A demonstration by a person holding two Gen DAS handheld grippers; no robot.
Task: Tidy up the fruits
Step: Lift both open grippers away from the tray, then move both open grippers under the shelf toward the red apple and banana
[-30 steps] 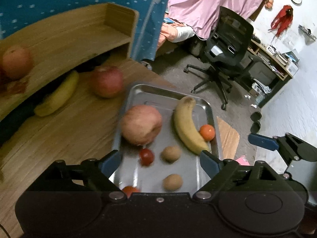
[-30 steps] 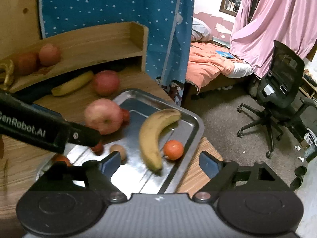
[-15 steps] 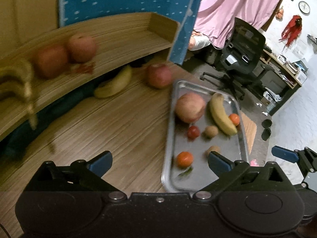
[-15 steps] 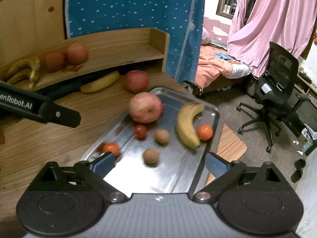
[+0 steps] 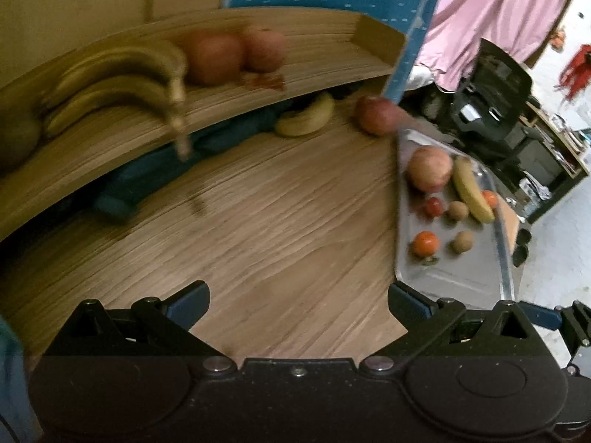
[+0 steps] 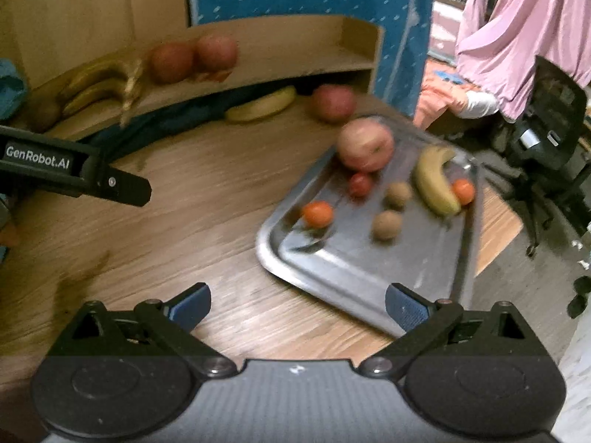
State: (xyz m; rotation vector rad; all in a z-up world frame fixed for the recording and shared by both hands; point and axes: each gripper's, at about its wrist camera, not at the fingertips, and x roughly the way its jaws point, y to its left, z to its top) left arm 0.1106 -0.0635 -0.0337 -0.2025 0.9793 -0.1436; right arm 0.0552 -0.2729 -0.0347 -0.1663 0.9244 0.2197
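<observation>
Fingers first: the left gripper [image 5: 297, 297] has its blue pads spread wide with only bare wood between them, nothing held. The right gripper [image 6: 297, 301] is spread too, its jaws a touch wider by the moment, and equally empty, with the tray's near corner poking in by its right pad.

The fruit sits in three places. On the steel tray [image 6: 354, 277], right of centre in the right view: a big apple [image 6: 365, 144], a banana [image 6: 434, 181], two tomatoes, an orange one and two brown kiwi-like fruits. On the table [image 5: 258, 229], toward the top of the frame, a loose banana [image 5: 306, 120] and a loose apple [image 5: 376, 114]. On the shelf [image 5: 314, 62], upper left, a banana bunch [image 5: 118, 81] and two apples [image 5: 236, 55].

Now the risks, as I read them. Both views are smeared, so any grab made at this pace could miss. The small round fruits look ready to roll: a pad nudging the tray rim could scatter them. The tray's far end appears to sit near the table edge, so a shove there might tip fruit to the floor. And the grippers are close together; the left one's arm crosses the right view at mid left, so a clash is possible.
</observation>
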